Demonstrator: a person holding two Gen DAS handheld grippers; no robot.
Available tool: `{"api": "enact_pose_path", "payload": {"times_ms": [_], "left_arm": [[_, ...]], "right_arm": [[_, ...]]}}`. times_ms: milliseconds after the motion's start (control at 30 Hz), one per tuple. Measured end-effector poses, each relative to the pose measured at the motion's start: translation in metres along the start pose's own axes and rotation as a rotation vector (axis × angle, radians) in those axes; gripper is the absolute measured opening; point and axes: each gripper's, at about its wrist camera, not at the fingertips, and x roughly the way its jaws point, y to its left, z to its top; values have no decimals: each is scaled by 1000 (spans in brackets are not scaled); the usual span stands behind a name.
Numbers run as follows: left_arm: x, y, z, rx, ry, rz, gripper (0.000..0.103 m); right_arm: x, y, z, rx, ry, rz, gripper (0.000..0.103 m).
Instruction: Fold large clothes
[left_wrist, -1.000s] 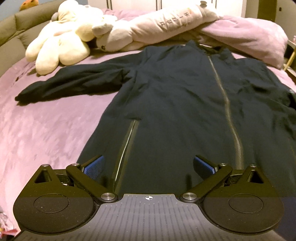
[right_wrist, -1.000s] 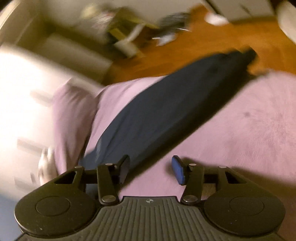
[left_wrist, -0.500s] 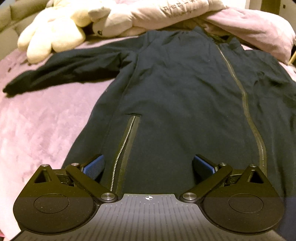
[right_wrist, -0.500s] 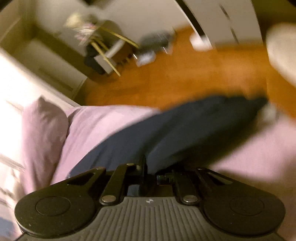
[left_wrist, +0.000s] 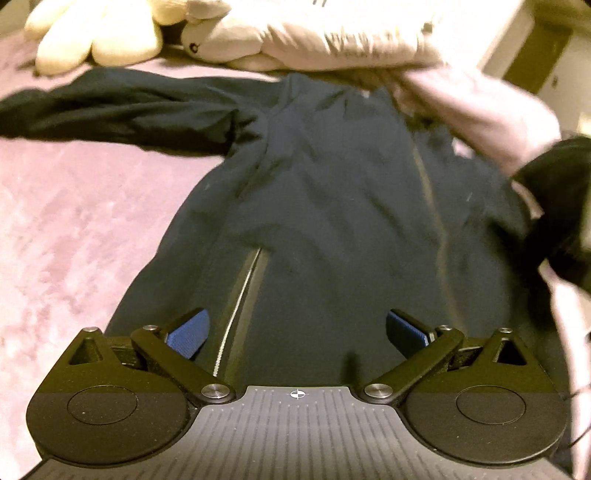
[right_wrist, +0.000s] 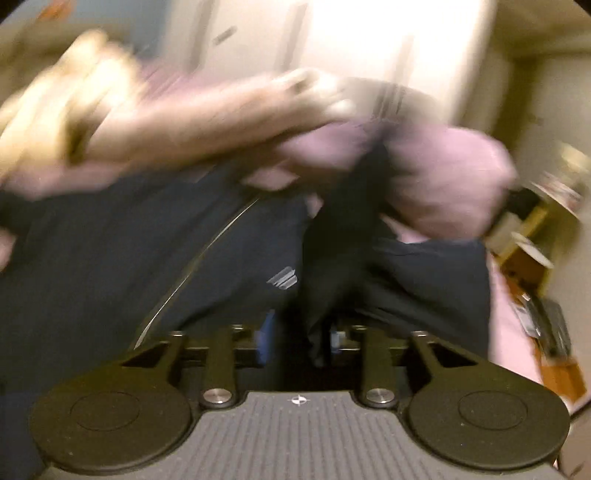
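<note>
A large dark navy zip jacket (left_wrist: 332, 206) lies face up on a pink bedspread (left_wrist: 74, 229), its left sleeve (left_wrist: 118, 110) stretched out to the left. My left gripper (left_wrist: 295, 332) is open and empty, low over the jacket's hem beside a pocket zip (left_wrist: 240, 291). My right gripper (right_wrist: 301, 339) is shut on the jacket's right sleeve (right_wrist: 332, 258) and holds it lifted over the jacket body (right_wrist: 129, 258). The lifted sleeve also shows at the right edge of the left wrist view (left_wrist: 557, 206). The right wrist view is blurred.
A cream plush toy (left_wrist: 96, 37) and a beige pillow (left_wrist: 332, 40) lie at the head of the bed, with a pink pillow (left_wrist: 491, 110) to the right. Wardrobe doors (right_wrist: 369, 44) and a cluttered shelf (right_wrist: 535, 251) show behind.
My right gripper closed on the right sleeve and swung it up and inward over the jacket. My left gripper moved closer over the jacket and stayed open.
</note>
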Motion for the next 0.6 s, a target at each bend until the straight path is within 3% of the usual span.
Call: {"api": "enact_pose_path", "payload": {"times_ms": [67, 200, 300, 400, 500, 567, 600], "left_arm": [[0, 0, 14, -31, 5, -38, 103], [5, -13, 39, -33, -16, -138, 103], [17, -29, 55, -44, -30, -207, 103], [44, -45, 64, -60, -4, -274, 103], [80, -63, 72, -78, 64, -323, 102], [101, -74, 77, -72, 97, -339, 87], [112, -80, 80, -73, 119, -340, 85]], "right_arm": [[4, 10, -14, -17, 55, 34, 36], [-22, -26, -43, 185, 96, 94, 47], [-53, -87, -83, 511, 100, 120, 48], [-84, -141, -145, 878, 123, 79, 47], [-105, -158, -176, 925, 145, -9, 47], [-112, -160, -179, 932, 125, 42, 47], [-115, -161, -176, 943, 107, 84, 47]]}}
